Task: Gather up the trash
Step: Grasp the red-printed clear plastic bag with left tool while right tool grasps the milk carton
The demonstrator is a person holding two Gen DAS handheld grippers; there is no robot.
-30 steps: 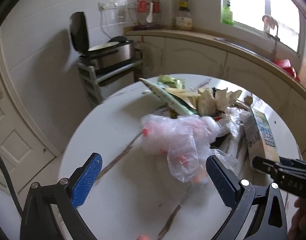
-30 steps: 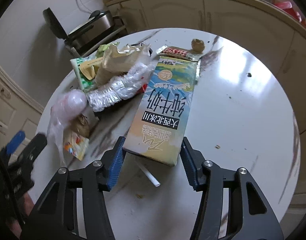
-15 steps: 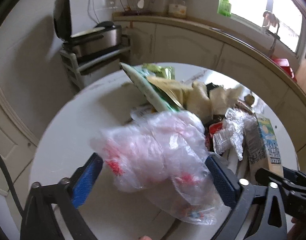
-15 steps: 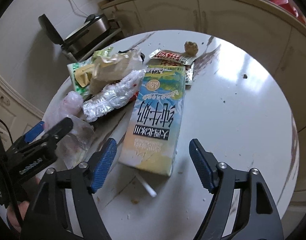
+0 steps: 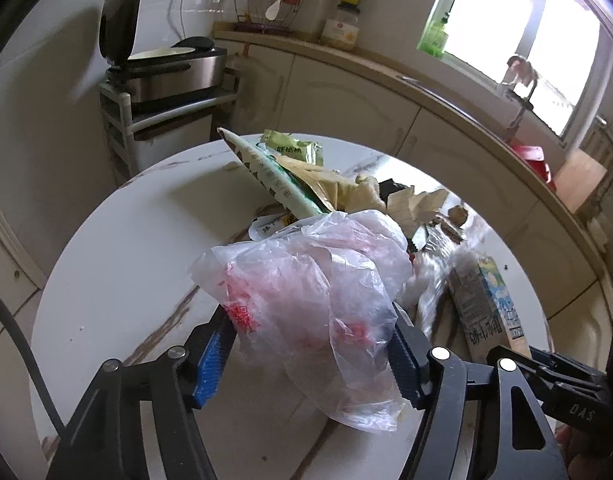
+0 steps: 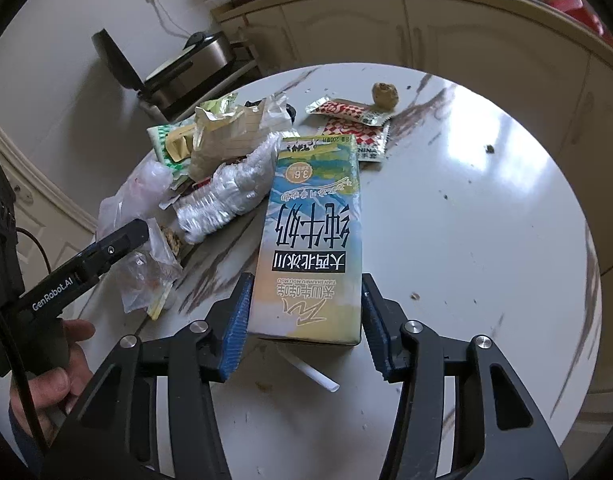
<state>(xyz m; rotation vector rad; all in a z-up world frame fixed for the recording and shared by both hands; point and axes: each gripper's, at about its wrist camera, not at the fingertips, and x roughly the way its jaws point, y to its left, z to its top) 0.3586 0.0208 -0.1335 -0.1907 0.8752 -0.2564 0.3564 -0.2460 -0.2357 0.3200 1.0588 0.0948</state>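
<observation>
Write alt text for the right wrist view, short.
The right tool straddles the near end of a milk carton lying flat on a round white table, its blue pads at the carton's sides. Left of the carton sits a heap of wrappers and a clear plastic bag, where the left tool reaches in.

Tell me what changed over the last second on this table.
The left gripper moved in on the plastic bag, its jaws closing until the bag filled the gap. The right gripper opened, then closed back onto the milk carton. The wrapper pile, round table and carton stayed put.
</observation>
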